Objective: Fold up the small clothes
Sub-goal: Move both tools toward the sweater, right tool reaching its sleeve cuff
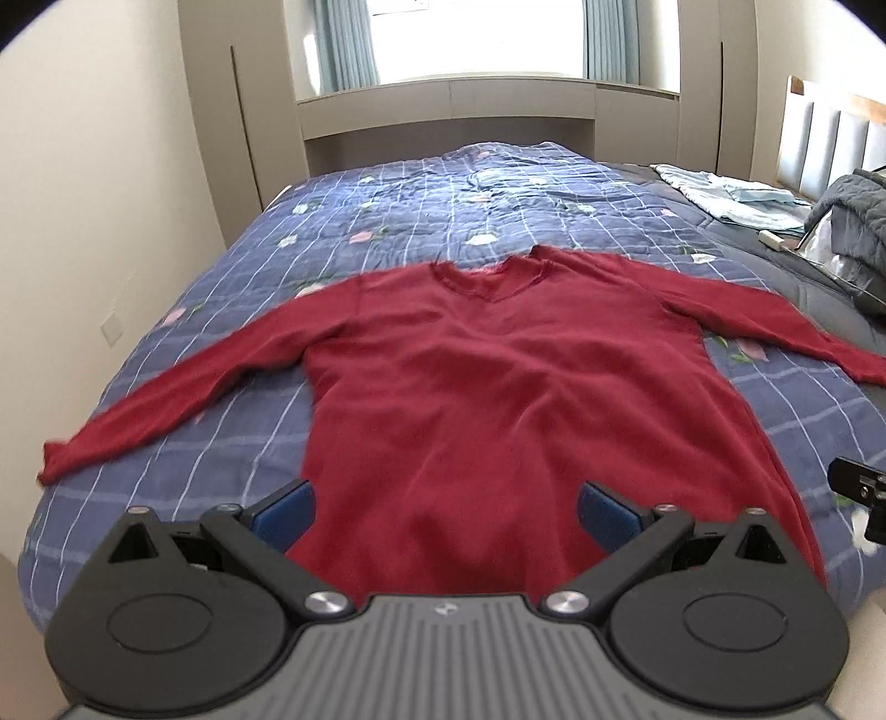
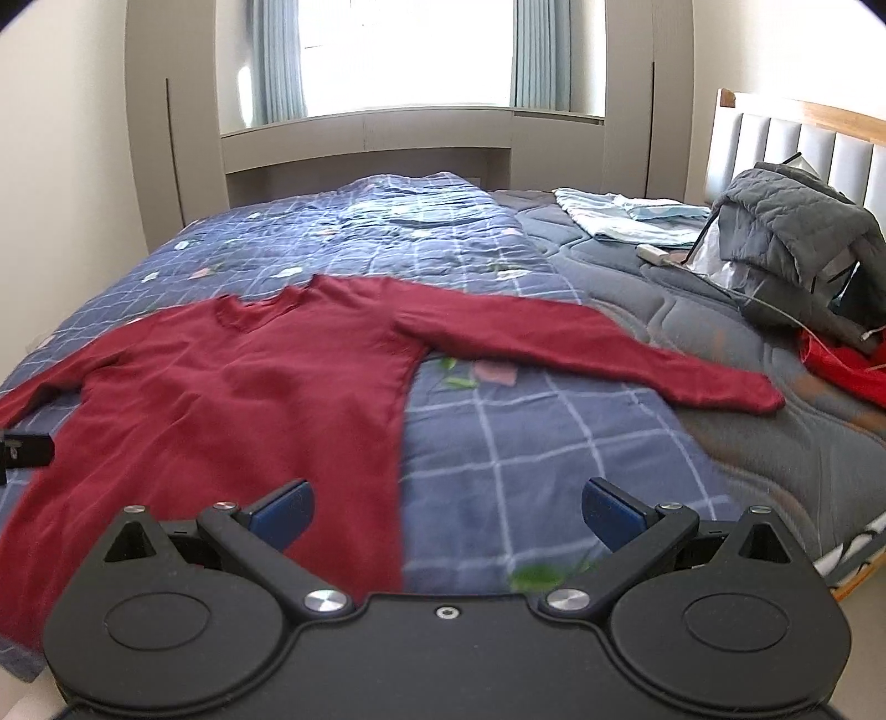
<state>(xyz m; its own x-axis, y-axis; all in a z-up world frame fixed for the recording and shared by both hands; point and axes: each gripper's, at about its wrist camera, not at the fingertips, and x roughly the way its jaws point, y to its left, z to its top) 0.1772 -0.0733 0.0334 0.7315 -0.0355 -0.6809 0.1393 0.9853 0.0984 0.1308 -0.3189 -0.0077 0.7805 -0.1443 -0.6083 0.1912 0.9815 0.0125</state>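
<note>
**Two tools wide apart over a red sweater spread on the bed**

We see one red V-neck sweater (image 1: 498,387) lying flat, front up, on the blue checked quilt (image 1: 387,221) of the bed (image 2: 747,443), neckline pointing toward the window (image 1: 476,33) and both sleeves stretched out sideways. Its hem is nearest to us, running under the lower edge of both wrist views.

Our left tool (image 1: 446,512) hangs above the hem with its blue pads (image 1: 285,518) spread wide, one over each side of the sweater's lower body, gripping nothing. Our right tool (image 2: 446,512) is likewise wide apart and empty: its left pad sits over the sweater's right edge, its right pad over bare quilt. We also catch a corner of the right tool at the right border of the left wrist view.

The sweater's right sleeve (image 2: 609,354) reaches off the blue quilt onto the grey quilted cover beside it. Further off, near the headboard (image 2: 803,138), we see a grey padded jacket (image 2: 792,232) in a heap, a pale blue folded cloth (image 2: 626,221), and a bright red fabric (image 2: 847,371) at the frame edge.
</note>
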